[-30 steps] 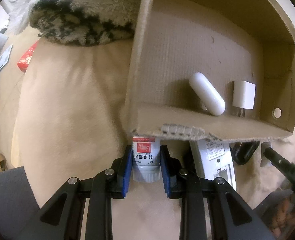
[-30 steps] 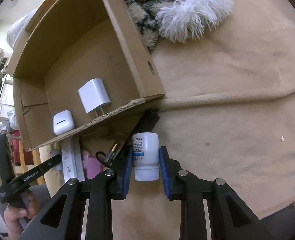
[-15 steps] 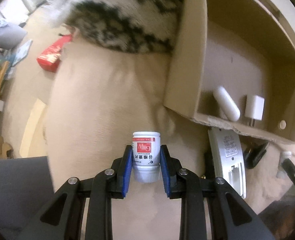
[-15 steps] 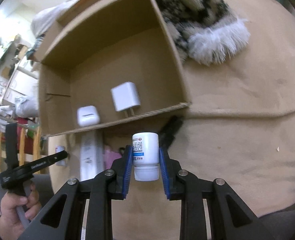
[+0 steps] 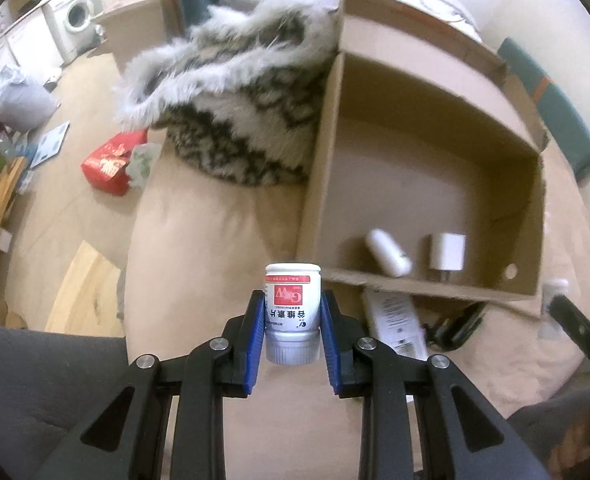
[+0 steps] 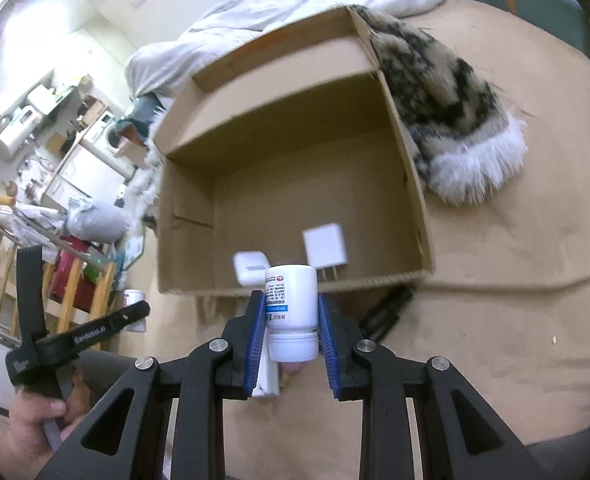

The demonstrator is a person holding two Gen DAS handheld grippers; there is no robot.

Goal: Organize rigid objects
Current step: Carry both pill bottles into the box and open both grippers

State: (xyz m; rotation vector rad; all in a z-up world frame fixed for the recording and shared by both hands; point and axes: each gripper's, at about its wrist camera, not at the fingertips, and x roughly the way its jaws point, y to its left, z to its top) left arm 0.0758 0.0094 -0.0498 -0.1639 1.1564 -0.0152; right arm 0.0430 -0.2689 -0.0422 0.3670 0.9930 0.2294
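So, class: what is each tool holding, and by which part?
The left tool grips a red-labelled white bottle by its lower body, cap nearest the camera. The right tool grips a blue-labelled white bottle likewise.

A furry patterned blanket (image 5: 235, 120) lies on a beige bedspread (image 6: 515, 280). A washing machine (image 5: 73, 20) stands in the background, near a red package (image 5: 109, 164) on the floor.

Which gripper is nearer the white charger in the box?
Right, as far as the views show. The right gripper, clamping a blue-label bottle, hangs just before the white charger. The left gripper holds a red-label bottle off beyond the box's other corner.
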